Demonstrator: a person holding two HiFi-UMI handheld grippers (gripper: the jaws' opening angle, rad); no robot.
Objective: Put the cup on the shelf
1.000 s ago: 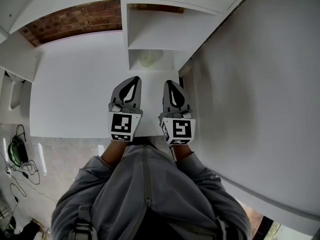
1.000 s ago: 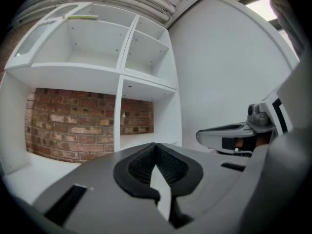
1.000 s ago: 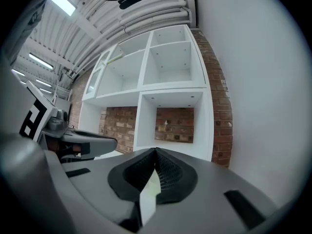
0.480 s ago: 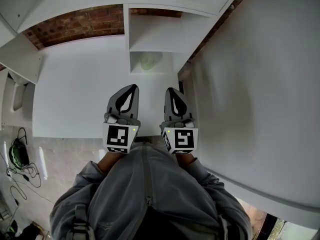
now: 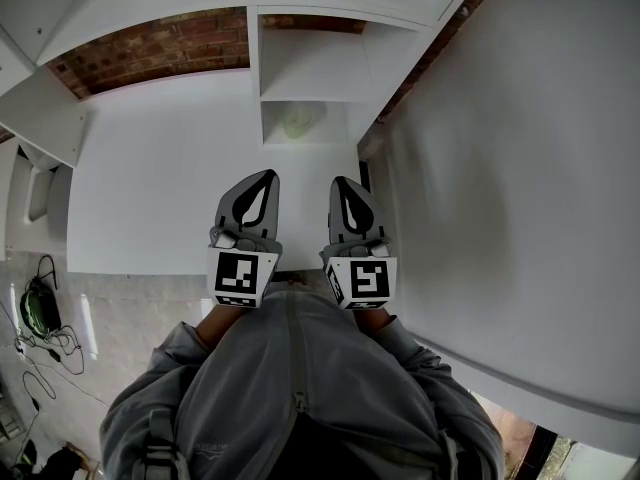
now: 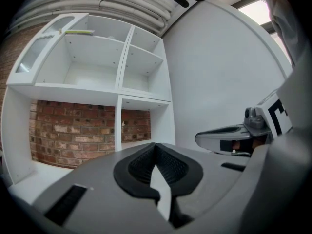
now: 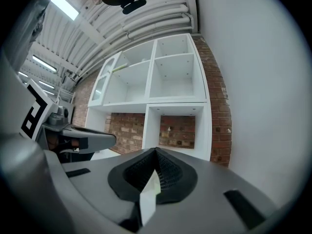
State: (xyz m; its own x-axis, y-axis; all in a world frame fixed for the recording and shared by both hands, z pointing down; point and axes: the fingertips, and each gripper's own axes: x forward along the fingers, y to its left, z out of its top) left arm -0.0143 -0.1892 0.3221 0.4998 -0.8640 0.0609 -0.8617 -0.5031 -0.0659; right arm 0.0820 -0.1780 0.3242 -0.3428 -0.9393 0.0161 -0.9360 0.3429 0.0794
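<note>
A pale green cup stands inside the lowest open compartment of the white shelf unit, at the back of the white table. My left gripper and right gripper hover side by side over the table's front edge, well short of the cup. Both point toward the shelf, and both are shut with nothing between their pads. In the left gripper view the jaws meet at the tip; the right gripper view shows the same. The cup is hidden in both gripper views.
A large white wall panel runs along the right, close to the right gripper. A brick wall shows behind the shelf's open back. Upper shelf compartments hold nothing. Cables lie on the floor at the left.
Both grippers have drawn back a little toward my body over the last second, still shut and side by side. The cup has not moved.
</note>
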